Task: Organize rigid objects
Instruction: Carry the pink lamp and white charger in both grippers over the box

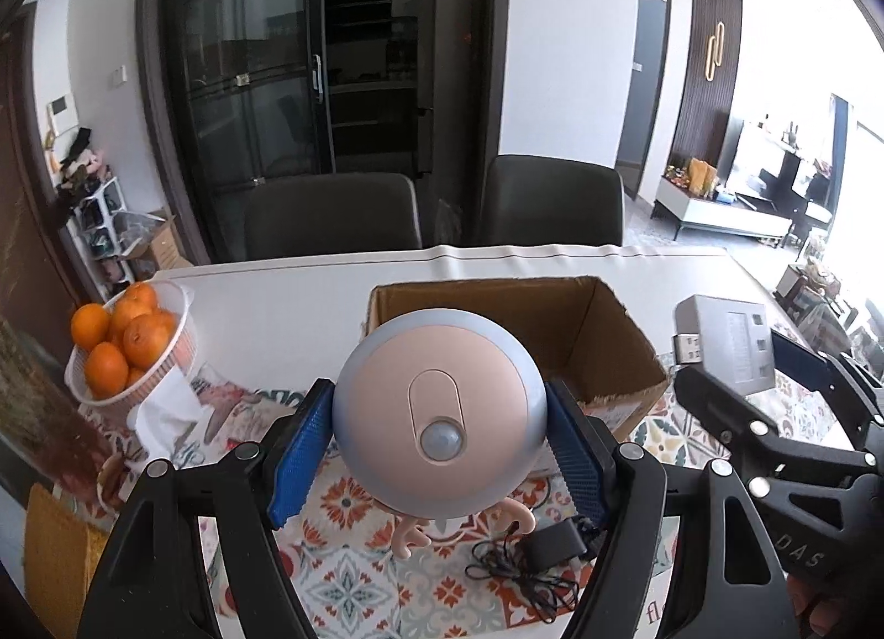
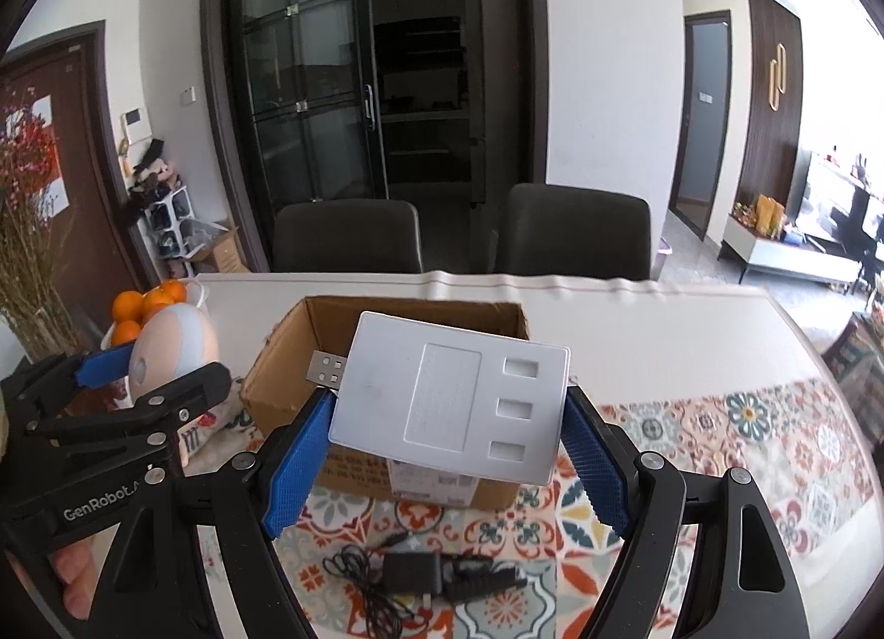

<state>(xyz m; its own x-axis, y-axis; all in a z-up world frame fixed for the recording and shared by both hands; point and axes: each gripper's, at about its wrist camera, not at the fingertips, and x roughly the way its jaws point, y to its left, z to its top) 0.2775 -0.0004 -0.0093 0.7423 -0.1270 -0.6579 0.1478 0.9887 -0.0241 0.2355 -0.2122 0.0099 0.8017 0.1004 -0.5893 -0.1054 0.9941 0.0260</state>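
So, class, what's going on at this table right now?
A person holds a gripper in each hand. The left tongs grip a round pink-and-blue sensor light; the right tongs grip a flat white USB charger. Both items are held up near an open cardboard box and have not been placed in it yet. A black power adapter lies on the patterned cloth.

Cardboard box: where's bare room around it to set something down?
Bare white tabletop behind and right of the cardboard box, up to the chairs. Crowded: orange basket on the left, black adapter and cord in front. Both claws are loaded.
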